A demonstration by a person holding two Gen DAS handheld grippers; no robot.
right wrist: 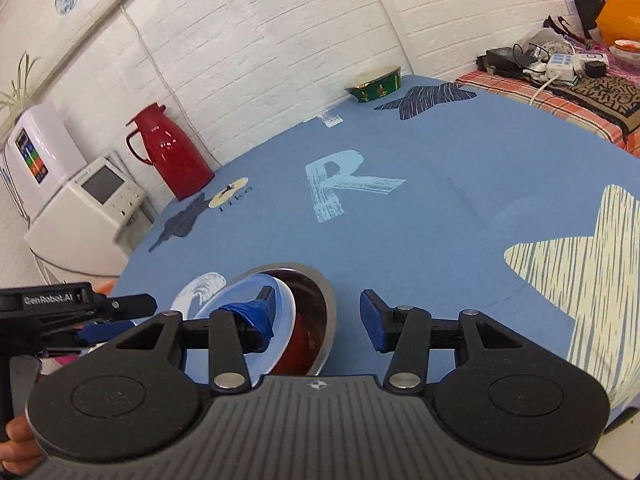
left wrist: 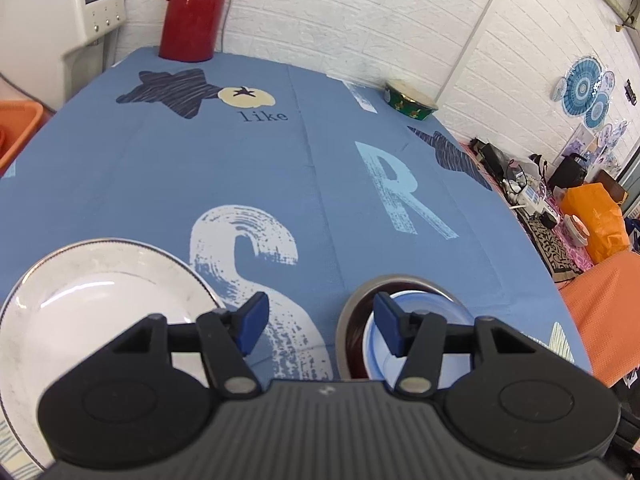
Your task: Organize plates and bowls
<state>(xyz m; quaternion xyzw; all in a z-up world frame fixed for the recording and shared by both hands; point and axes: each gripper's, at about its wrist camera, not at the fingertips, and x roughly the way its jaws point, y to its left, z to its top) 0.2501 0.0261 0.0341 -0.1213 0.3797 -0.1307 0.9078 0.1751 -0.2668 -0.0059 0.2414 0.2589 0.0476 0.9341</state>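
Observation:
A white plate (left wrist: 100, 312) with a thin dark rim lies on the blue cloth at the lower left of the left wrist view. To its right stands a steel bowl (left wrist: 400, 280) with a reddish inside, and a pale blue bowl (left wrist: 440, 308) sits tilted in it. My left gripper (left wrist: 322, 320) is open above the cloth between plate and steel bowl, holding nothing. In the right wrist view my right gripper (right wrist: 318, 316) is open over the steel bowl (right wrist: 320, 292), its left finger in front of the pale blue bowl (right wrist: 240, 296). A green patterned bowl (right wrist: 376, 84) sits at the far table edge.
A red thermos jug (left wrist: 192, 12) stands at the back corner beside a white appliance (right wrist: 92, 208). An orange bin (left wrist: 16, 128) is off the left edge. A cluttered side table (right wrist: 560, 68) lies to the right. The left tool's black body (right wrist: 60, 308) is close on the right gripper's left.

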